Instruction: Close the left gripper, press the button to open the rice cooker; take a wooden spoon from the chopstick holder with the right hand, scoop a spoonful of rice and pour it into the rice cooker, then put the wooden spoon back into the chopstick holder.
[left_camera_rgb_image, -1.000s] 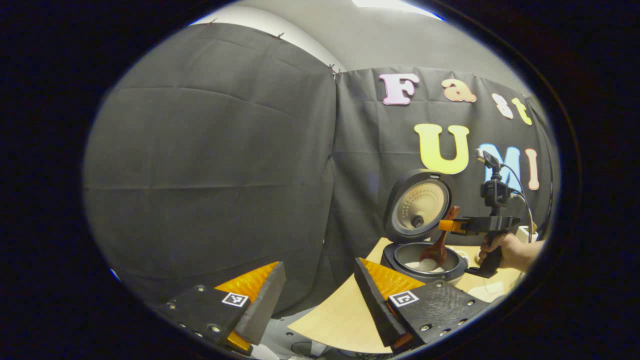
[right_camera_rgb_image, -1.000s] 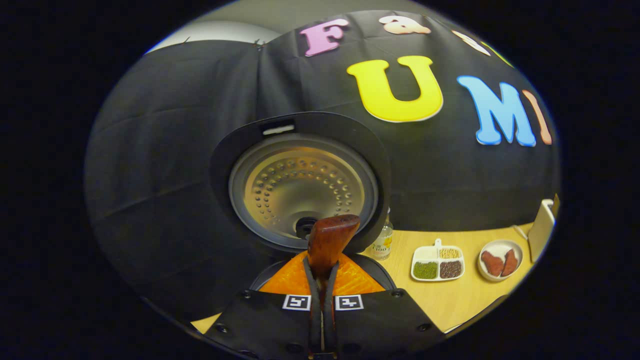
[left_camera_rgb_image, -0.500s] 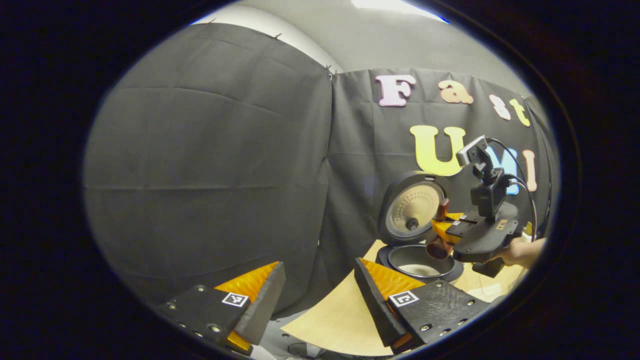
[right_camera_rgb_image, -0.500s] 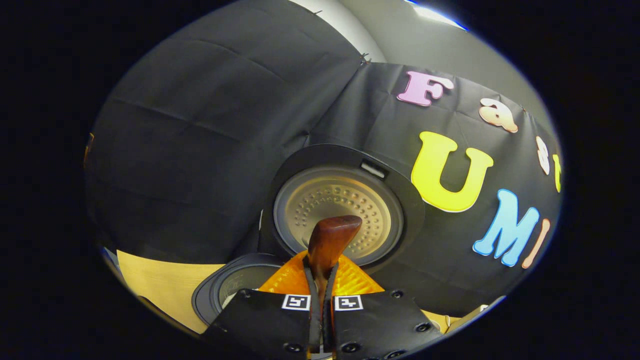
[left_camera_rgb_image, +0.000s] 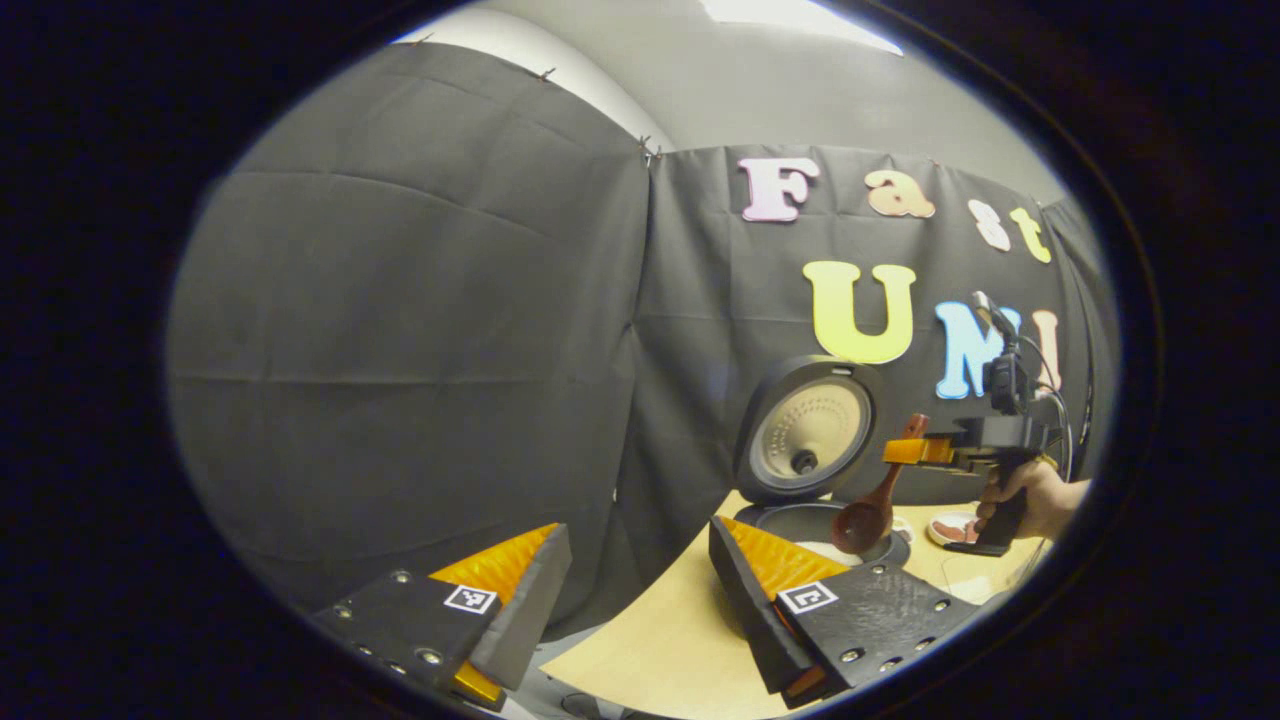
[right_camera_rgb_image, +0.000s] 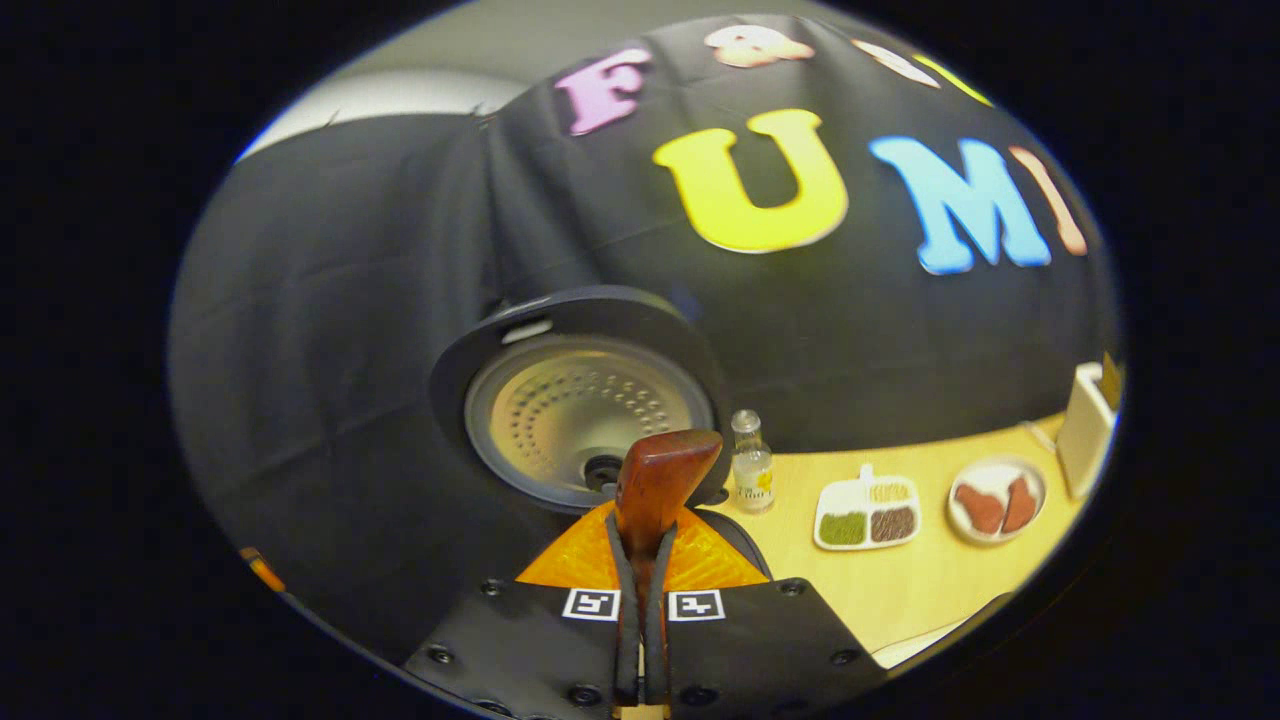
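Observation:
The rice cooker stands open on the wooden table, its lid upright and white rice in the pot. My right gripper is held by a hand to the right of the cooker. It is shut on the handle of the wooden spoon, whose bowl hangs over the pot's right rim. In the right gripper view the spoon's handle end sticks up between the shut fingers of the right gripper. My left gripper stands open and empty, low at the table's left end.
To the right of the cooker stand a small clear bottle, a white divided tray of beans and a bowl with reddish pieces. A white upright holder sits at the far right. Black cloth walls the back.
The right gripper lifted the spoon out of the pot, tilted, then levelled and shifted right of the cooker. The left gripper stayed open and barely moved.

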